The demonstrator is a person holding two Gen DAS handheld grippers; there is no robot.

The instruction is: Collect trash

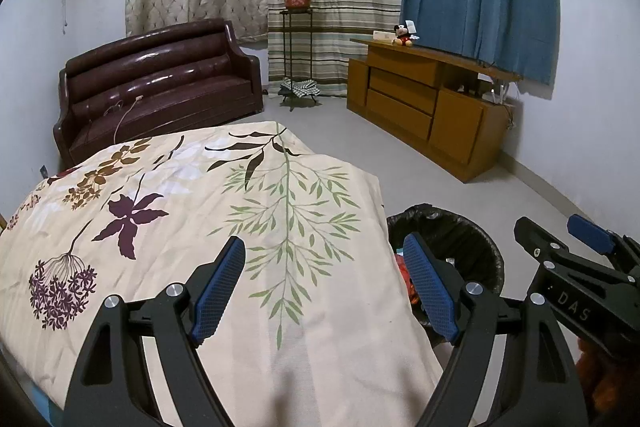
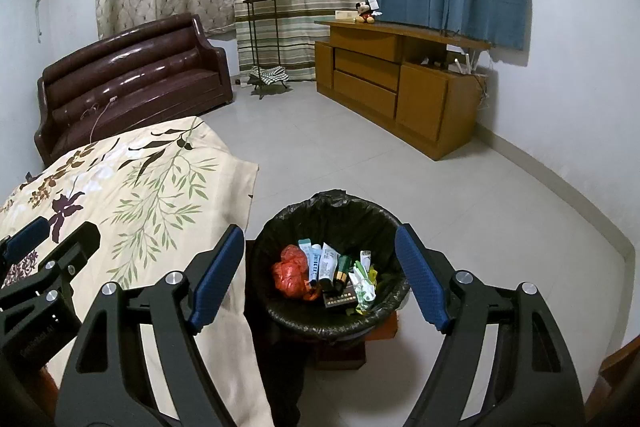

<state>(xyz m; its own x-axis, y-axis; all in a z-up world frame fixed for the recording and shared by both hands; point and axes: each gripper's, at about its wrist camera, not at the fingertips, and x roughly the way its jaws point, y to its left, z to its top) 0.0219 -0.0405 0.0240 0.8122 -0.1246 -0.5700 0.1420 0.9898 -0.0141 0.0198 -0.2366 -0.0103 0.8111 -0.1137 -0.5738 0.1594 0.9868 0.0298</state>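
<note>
Crowding the lined bin (image 2: 328, 227) of trash, the bedspread (image 2: 132, 195) edge sits beside both grippers' wide, empty fingers (image 2: 218, 279).

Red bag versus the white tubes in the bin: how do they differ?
The red bag is crumpled and shapeless, while the white tubes are smooth and elongated. The bag lies at the left of the pile; the tubes lie side by side nearer the middle. The bag looks plain; the tubes carry printed labels. Both rest inside the black-lined bin, untouched by either gripper.
</note>
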